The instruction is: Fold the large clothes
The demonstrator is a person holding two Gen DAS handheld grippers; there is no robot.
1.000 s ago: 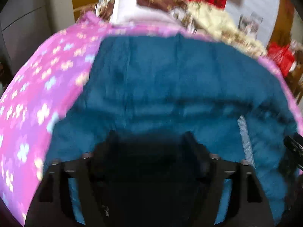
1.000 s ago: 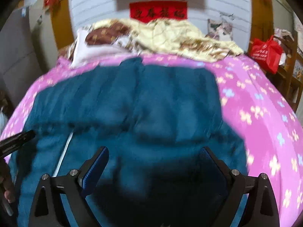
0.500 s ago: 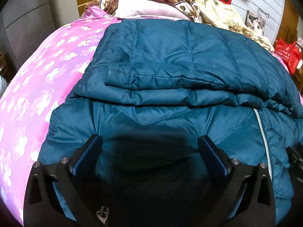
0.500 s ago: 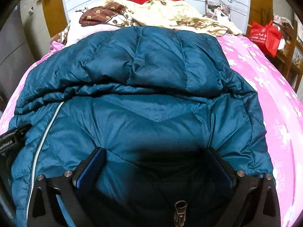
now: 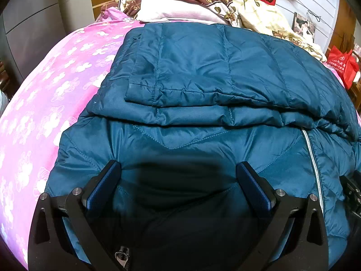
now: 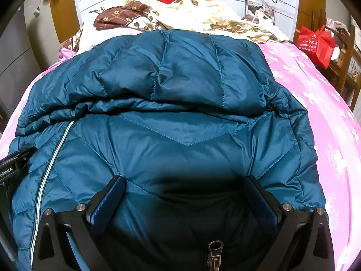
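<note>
I see teal quilted down jacket lying mid-bed on pink floral bedspread, far half folded toward me. Left gripper and right gripper both spread wide, holding nothing, equally near its near end; long axis runs toward headboard.

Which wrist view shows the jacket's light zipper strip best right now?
The right wrist view: the zipper strip runs long down the blue jacket, from the fold nearly to the frame bottom. The left wrist view shows a shorter stretch near its right edge.

The jacket lies on the bed, its far part folded over the near part; pillows lie behind it.
</note>
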